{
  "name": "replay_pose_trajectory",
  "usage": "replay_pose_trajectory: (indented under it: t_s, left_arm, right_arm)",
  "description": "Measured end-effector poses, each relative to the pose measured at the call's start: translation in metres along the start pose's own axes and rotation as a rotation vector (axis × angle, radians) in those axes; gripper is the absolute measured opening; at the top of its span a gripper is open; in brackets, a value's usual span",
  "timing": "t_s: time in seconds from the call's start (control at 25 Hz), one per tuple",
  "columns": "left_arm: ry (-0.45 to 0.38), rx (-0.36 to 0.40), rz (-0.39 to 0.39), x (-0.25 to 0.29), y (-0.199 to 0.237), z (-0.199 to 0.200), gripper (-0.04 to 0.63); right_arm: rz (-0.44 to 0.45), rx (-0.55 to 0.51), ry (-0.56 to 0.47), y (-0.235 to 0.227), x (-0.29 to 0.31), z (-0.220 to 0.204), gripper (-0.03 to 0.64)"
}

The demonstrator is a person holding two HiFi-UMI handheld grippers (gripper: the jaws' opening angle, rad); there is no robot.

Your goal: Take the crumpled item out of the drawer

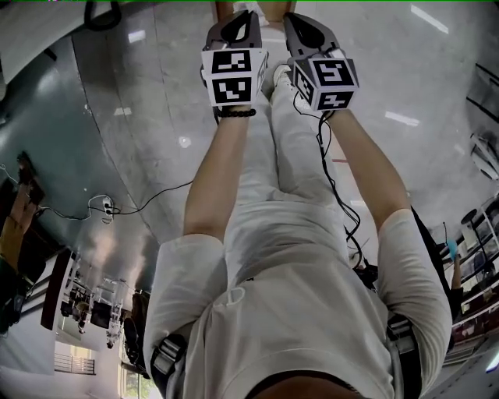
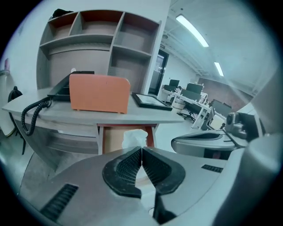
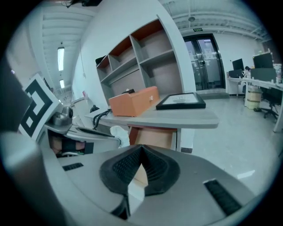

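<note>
An open drawer point(image 2: 114, 137) hangs under a grey desk point(image 2: 84, 115), and a white crumpled item point(image 2: 135, 137) sticks up out of it. The right gripper view shows the same drawer point(image 3: 154, 137) and crumpled item point(image 3: 120, 133) a little way ahead. My left gripper point(image 2: 142, 150) is shut with nothing between its pads, short of the drawer and above it. My right gripper point(image 3: 141, 147) is likewise shut and empty. In the head view both grippers, left point(image 1: 240, 17) and right point(image 1: 302, 19), are held out side by side at arm's length over the floor.
On the desk stand an orange box point(image 2: 99, 92), a black phone with a coiled cord point(image 2: 33, 115) and a black-framed flat panel point(image 2: 150, 100). A shelf unit point(image 2: 101, 39) rises behind them. Office desks with monitors point(image 2: 194, 95) stand at the right. A cable point(image 1: 148, 201) lies on the floor.
</note>
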State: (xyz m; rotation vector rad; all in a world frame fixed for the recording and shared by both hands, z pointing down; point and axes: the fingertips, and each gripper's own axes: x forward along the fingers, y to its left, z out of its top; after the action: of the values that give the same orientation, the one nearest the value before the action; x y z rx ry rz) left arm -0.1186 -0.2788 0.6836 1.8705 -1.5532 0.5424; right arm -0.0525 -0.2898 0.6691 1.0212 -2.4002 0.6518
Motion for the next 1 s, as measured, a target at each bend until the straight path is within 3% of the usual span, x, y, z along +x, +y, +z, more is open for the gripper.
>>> replay_pose_trajectory:
  t_s: [0.32, 1.0]
  left_arm:
    - [-0.097, 0.056, -0.048, -0.066, -0.020, 0.043, 0.006]
    - [-0.296, 0.157, -0.070, -0.201, -0.044, 0.152, 0.006]
  right_arm:
    - [-0.015, -0.033, -0.051, 0.008, -0.043, 0.051, 0.002]
    - [-0.113, -0.069, -0.235, 0.017, -0.157, 0.188, 0.002]
